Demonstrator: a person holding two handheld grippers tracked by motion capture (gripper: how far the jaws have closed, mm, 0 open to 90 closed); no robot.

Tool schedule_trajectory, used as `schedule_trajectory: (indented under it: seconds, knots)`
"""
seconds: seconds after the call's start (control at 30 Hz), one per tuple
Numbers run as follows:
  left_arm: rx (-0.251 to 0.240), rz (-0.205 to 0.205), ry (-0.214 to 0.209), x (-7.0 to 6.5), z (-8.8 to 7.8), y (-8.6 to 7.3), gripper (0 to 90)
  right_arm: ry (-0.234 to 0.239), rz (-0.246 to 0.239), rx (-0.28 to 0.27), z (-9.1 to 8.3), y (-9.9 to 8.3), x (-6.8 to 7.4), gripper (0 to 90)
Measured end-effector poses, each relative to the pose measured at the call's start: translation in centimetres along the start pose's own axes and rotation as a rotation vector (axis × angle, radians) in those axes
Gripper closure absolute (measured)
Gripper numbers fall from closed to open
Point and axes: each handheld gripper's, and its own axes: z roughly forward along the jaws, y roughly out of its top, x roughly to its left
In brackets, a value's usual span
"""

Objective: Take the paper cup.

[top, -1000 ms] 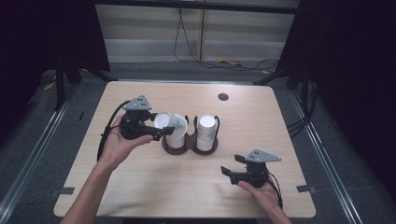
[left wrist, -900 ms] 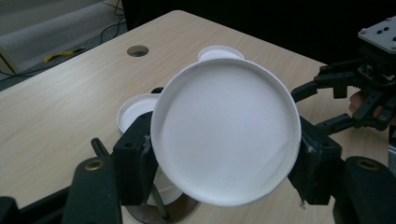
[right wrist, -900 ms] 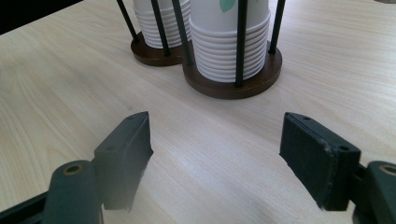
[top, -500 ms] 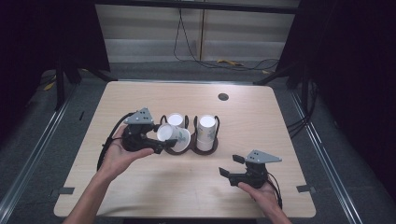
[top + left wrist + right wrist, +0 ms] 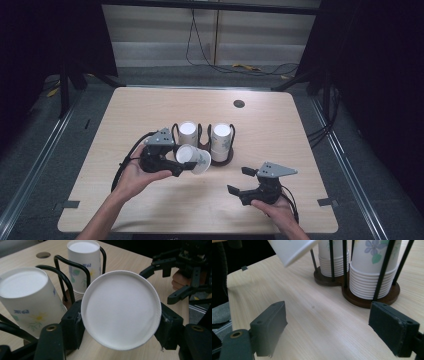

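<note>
Lifted off the rack (image 5: 202, 145), the cup (image 5: 192, 159) now hangs tilted, pinched in the left tongs (image 5: 176, 167). Right tongs (image 5: 240, 181), just spreading with nothing between them, wait toward the worktop's (image 5: 150, 107) near edge, facing the cup's rim.

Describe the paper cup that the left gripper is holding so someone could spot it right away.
On the wooden table, find the dark wire cup holder with two stacks of upside-down cups. Just in front of its left stack, the left gripper pinches a single paper cup. Unlike the stacked cups, it is out of the holder and tipped sideways.
</note>
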Motion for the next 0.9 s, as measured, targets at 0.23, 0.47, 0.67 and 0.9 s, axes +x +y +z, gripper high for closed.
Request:
schedule_trajectory:
  seconds: [0.23,0.47,0.67,0.9]
  knots:
    - [0.027,-0.013,-0.055,0.0,1.0,-1.4,34.7,0.062,-0.028,0.01,0.5,0.7,0.8,16.1]
    - [0.012,-0.007,-0.104,-0.2,1.6,-2.1,34.7,0.125,-0.053,0.003,1.3,1.4,1.2,16.1]
    - [0.003,-0.02,-0.138,-0.4,2.0,-2.5,34.7,0.153,-0.064,-0.008,1.6,0.9,1.4,16.1]
    - [0.002,-0.021,-0.156,-0.8,2.1,-2.6,34.7,0.181,-0.046,-0.029,1.8,0.6,1.1,17.6]
